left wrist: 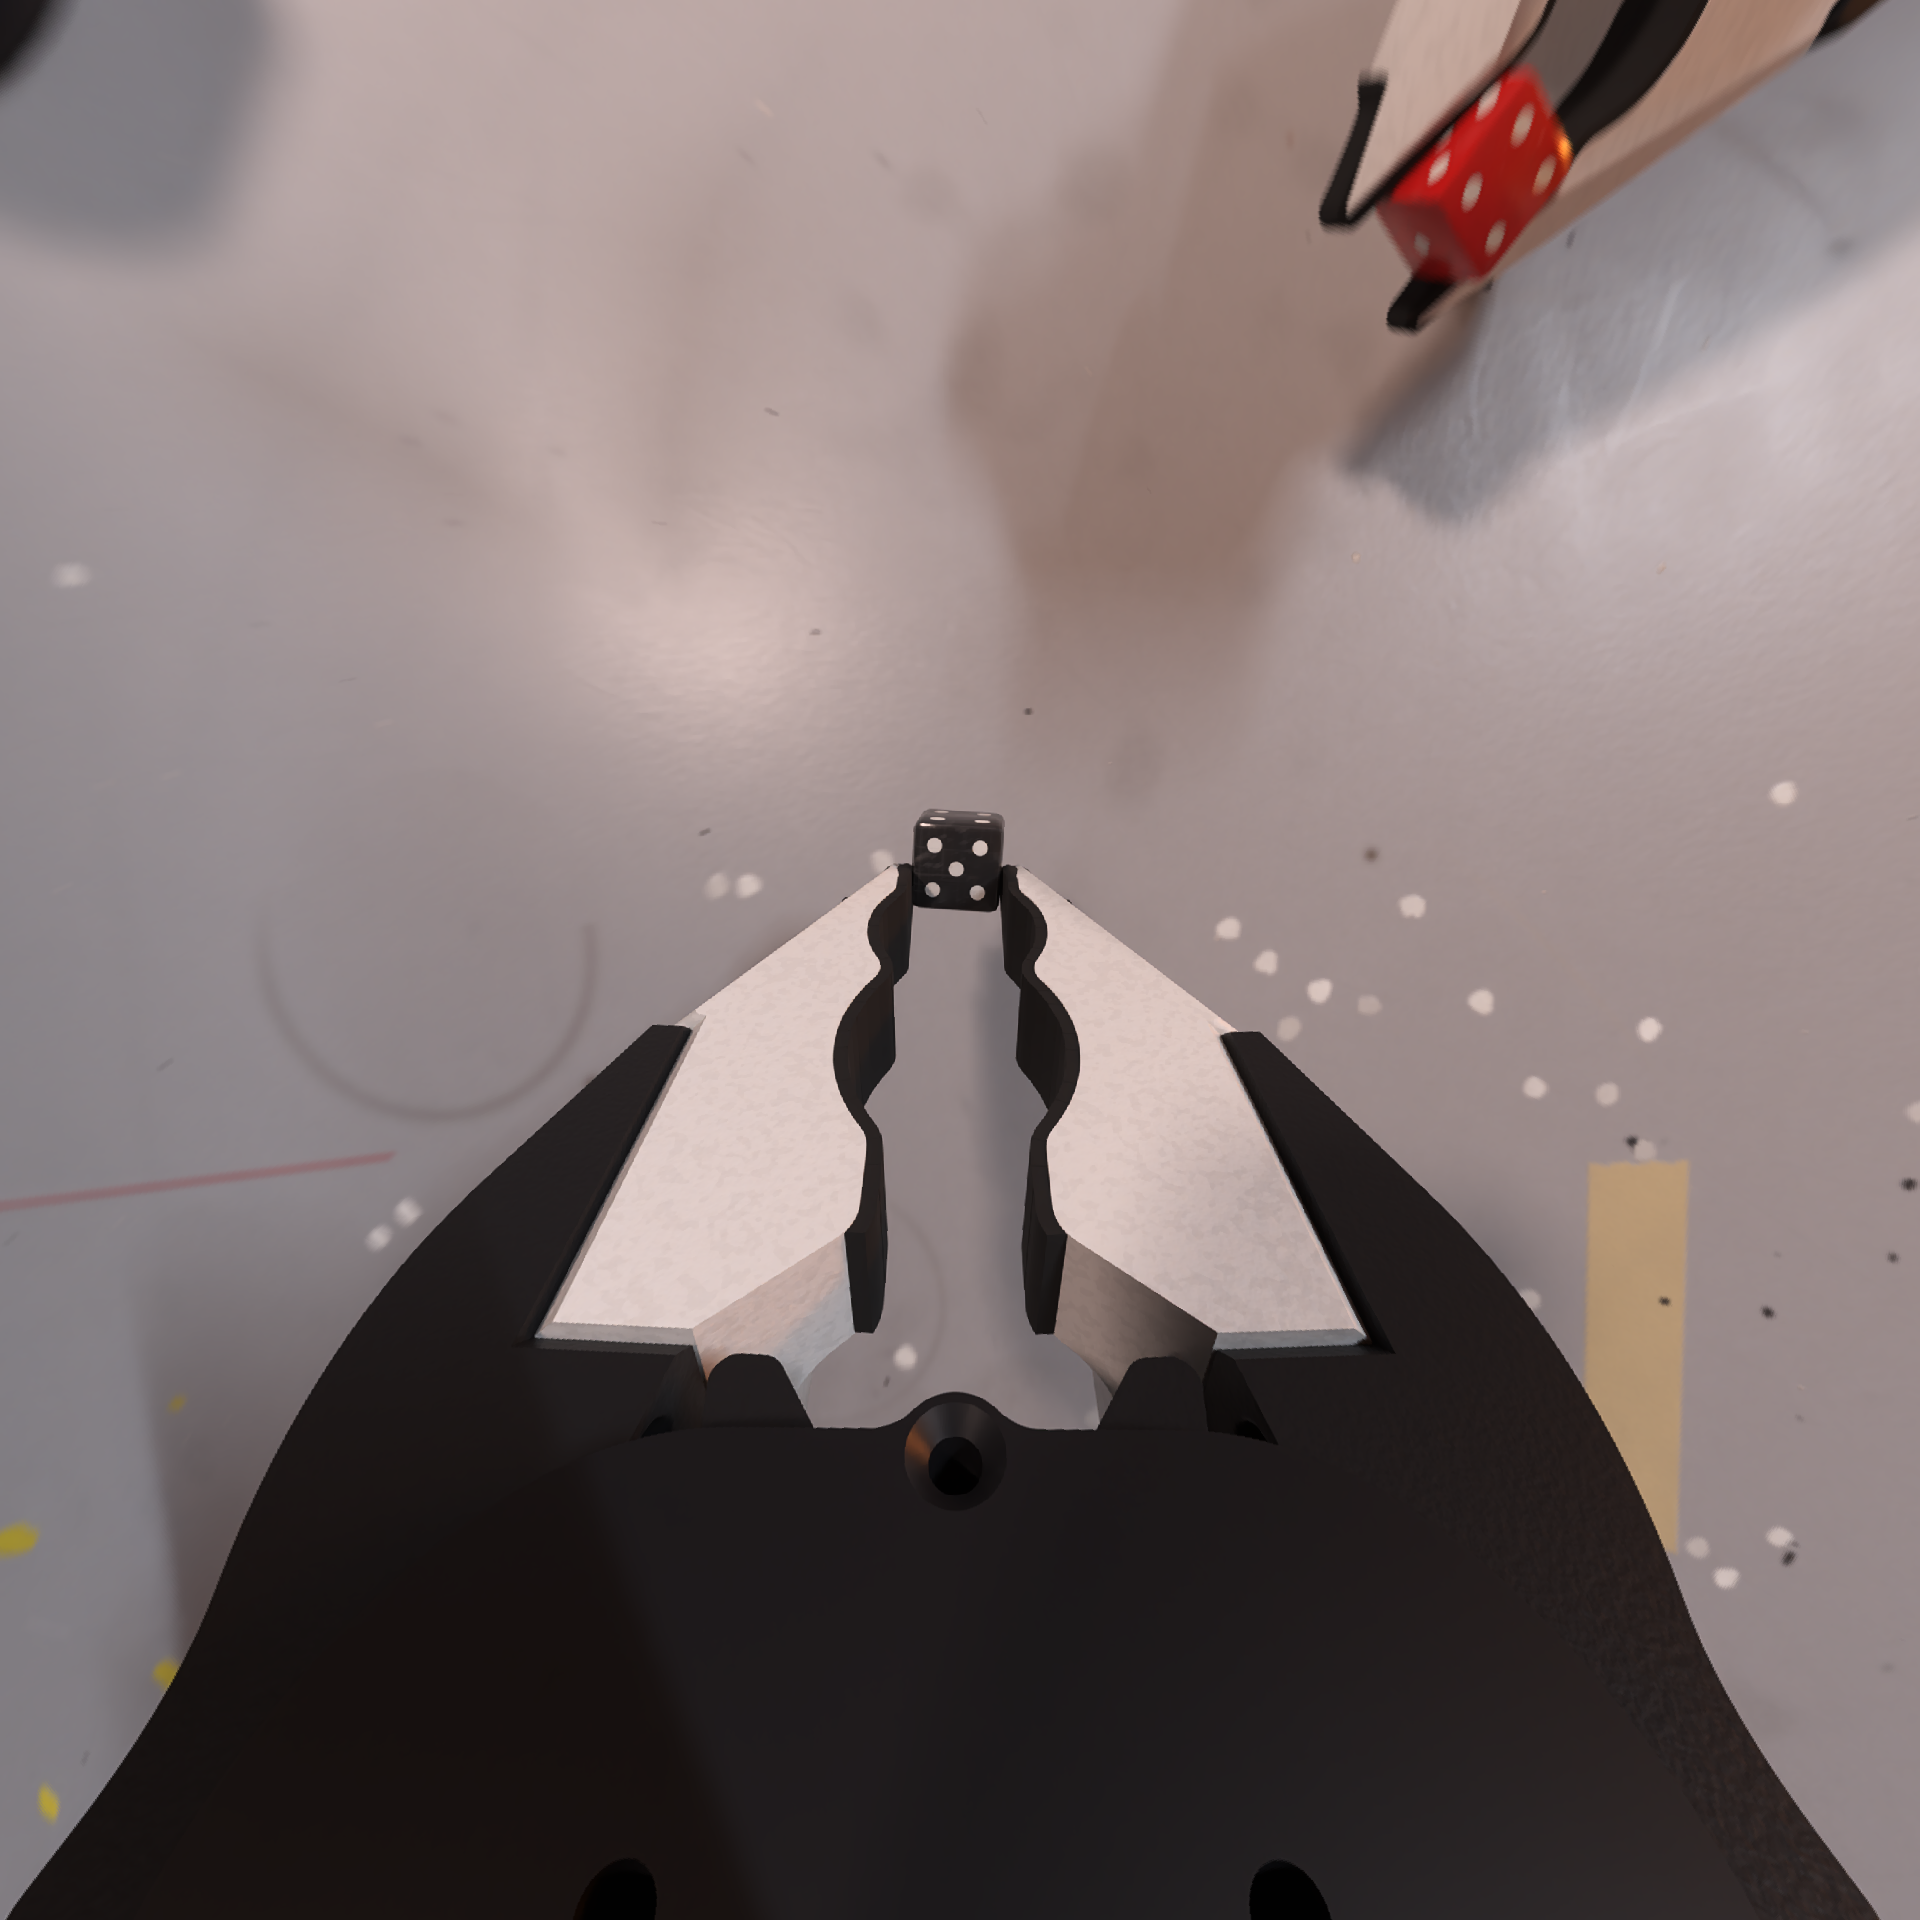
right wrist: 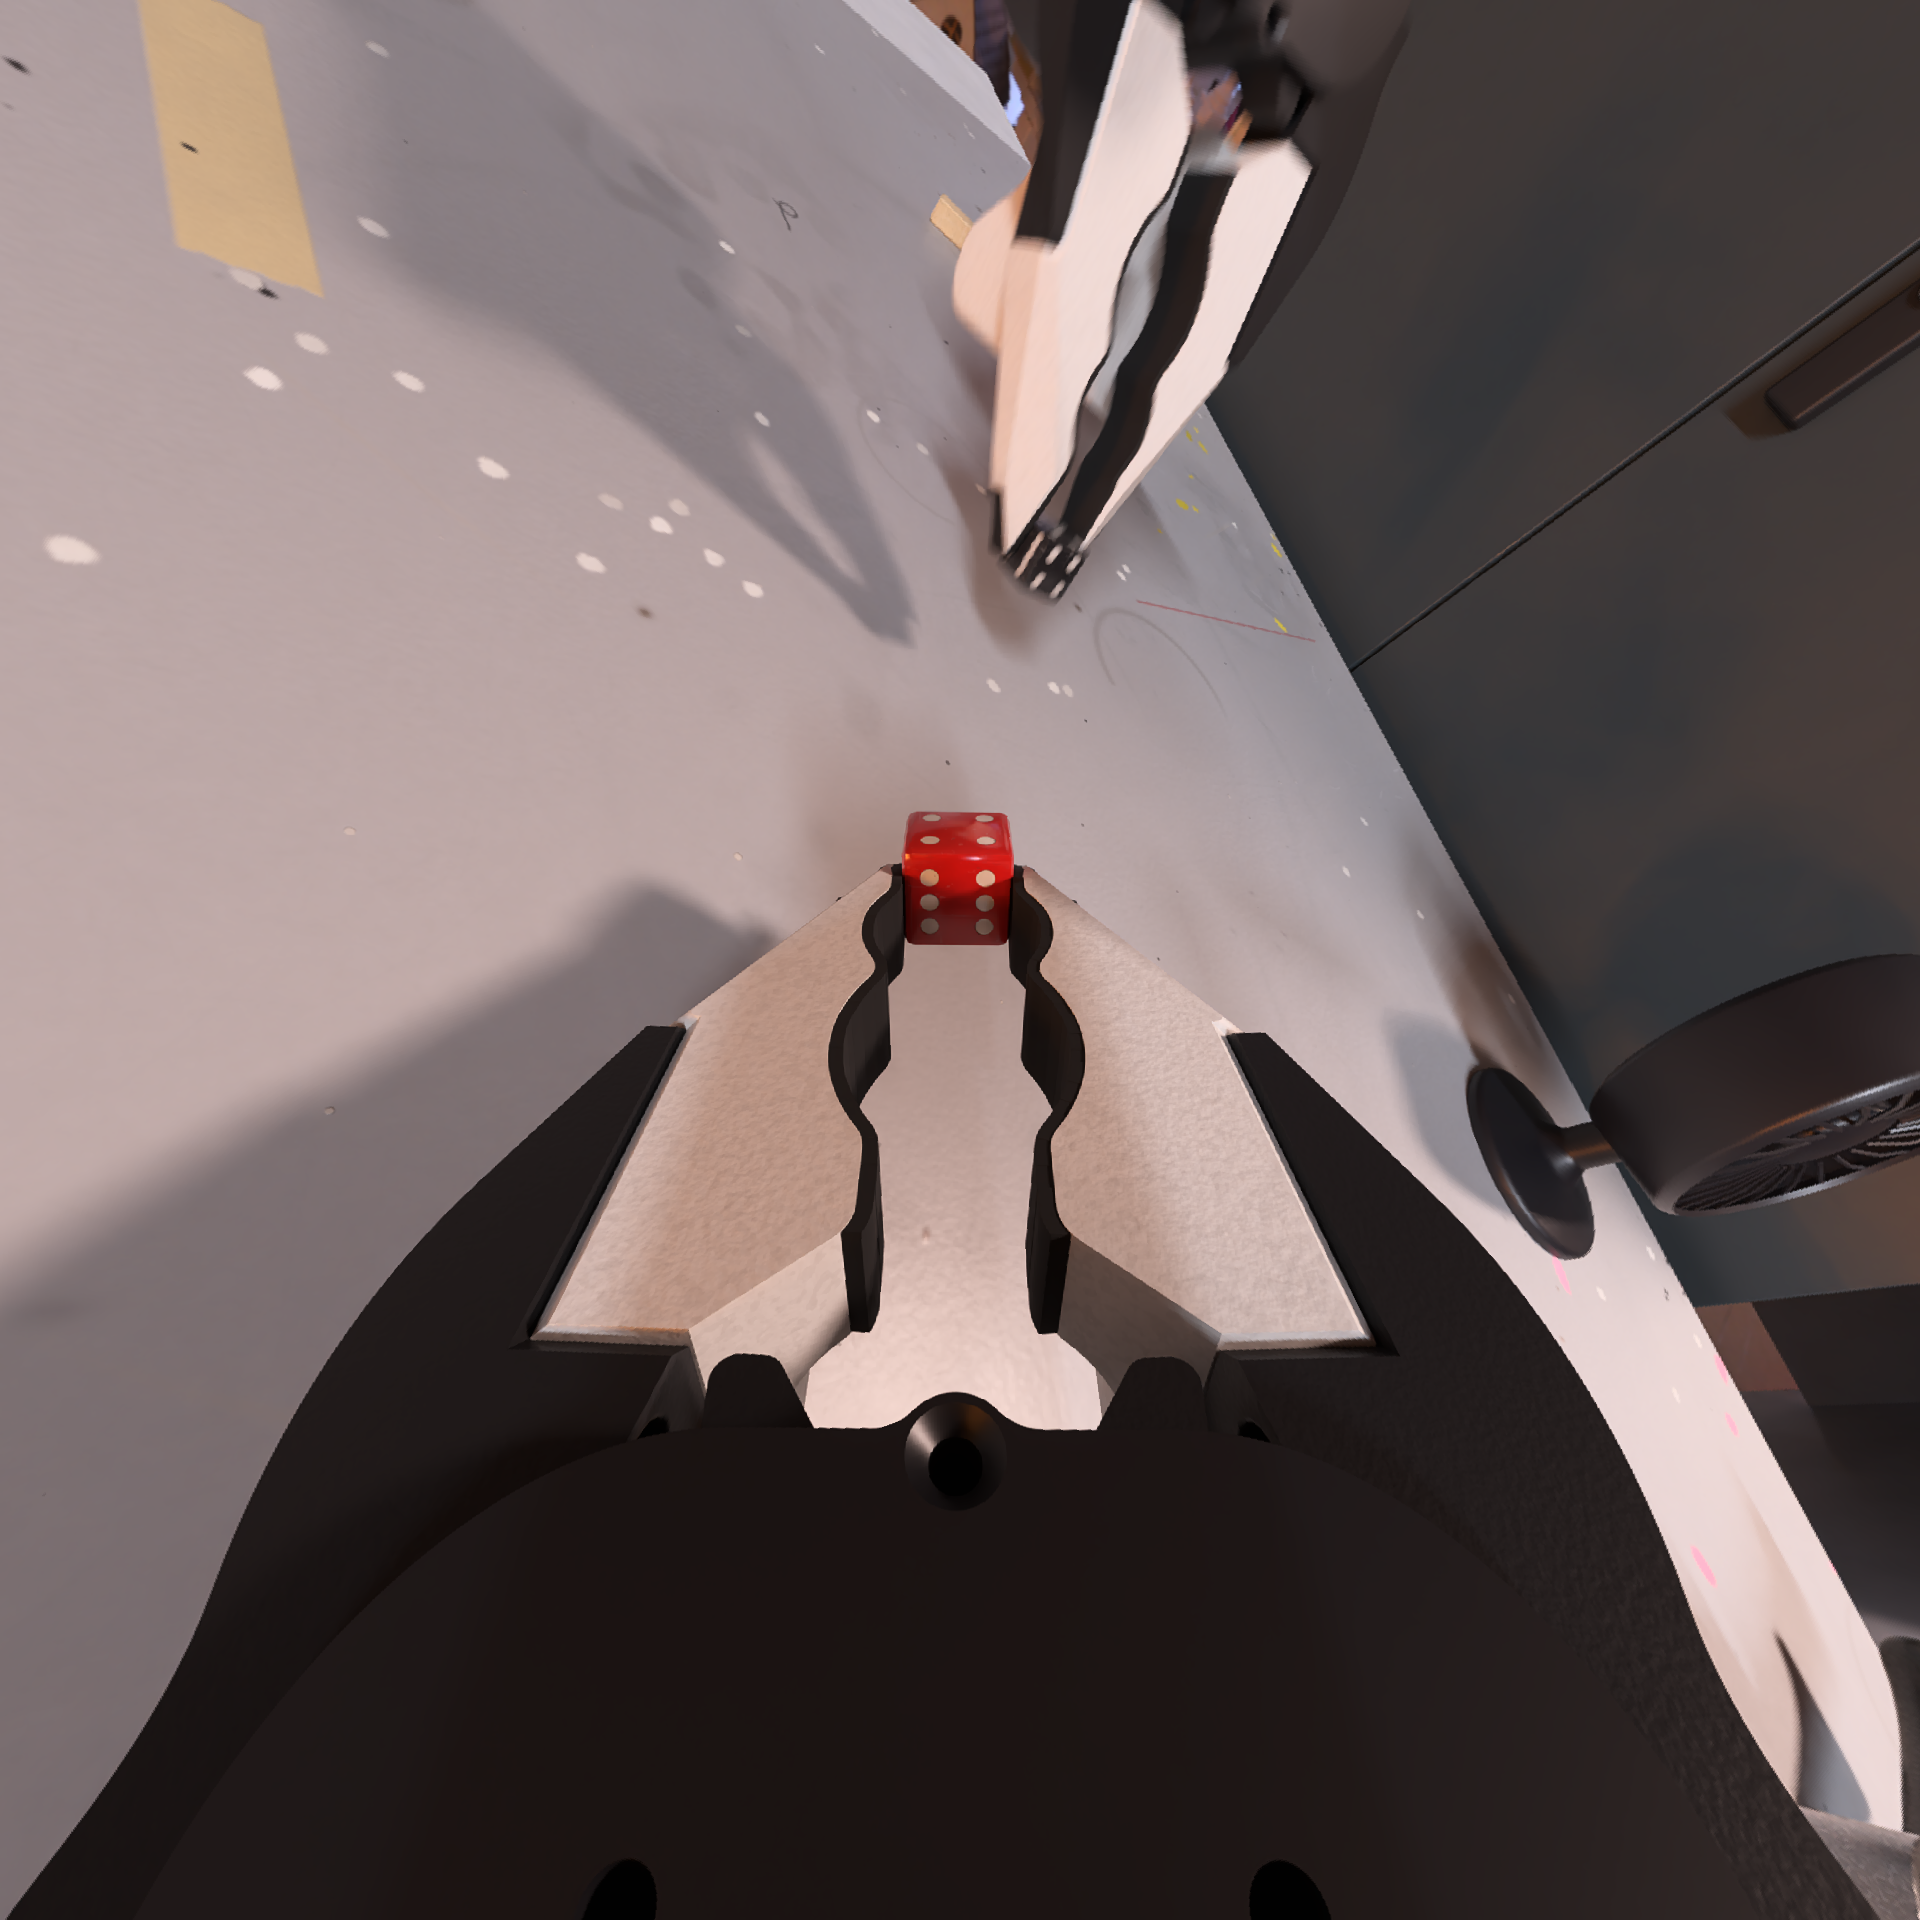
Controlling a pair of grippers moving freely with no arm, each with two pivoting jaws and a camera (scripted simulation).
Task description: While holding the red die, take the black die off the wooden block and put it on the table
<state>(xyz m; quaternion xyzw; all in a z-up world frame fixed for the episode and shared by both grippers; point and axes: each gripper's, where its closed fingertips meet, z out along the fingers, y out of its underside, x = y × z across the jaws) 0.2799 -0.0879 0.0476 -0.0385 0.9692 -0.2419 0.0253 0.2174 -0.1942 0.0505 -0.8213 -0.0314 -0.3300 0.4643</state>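
My left gripper [left wrist: 956, 885] is shut on the small black die [left wrist: 956, 857], pinched at the fingertips above the grey table [left wrist: 520, 675]. In the right wrist view the left gripper [right wrist: 1042, 551] holds the black die [right wrist: 1044, 569] very close to the tabletop; I cannot tell if it touches. My right gripper [right wrist: 957, 906] is shut on the red die [right wrist: 957, 844] and holds it above the table. It also shows in the left wrist view, the right gripper [left wrist: 1392, 249] with the red die [left wrist: 1475, 177]. A pale wooden shape [right wrist: 977, 281], perhaps the block, is partly hidden behind the left gripper.
A tan tape strip [right wrist: 229, 145] lies on the table [right wrist: 520, 675]; it also shows in the left wrist view [left wrist: 1636, 1351]. A black fan [right wrist: 1766, 1101] stands at the table's right edge. A dark cabinet [right wrist: 1558, 312] lies beyond that edge.
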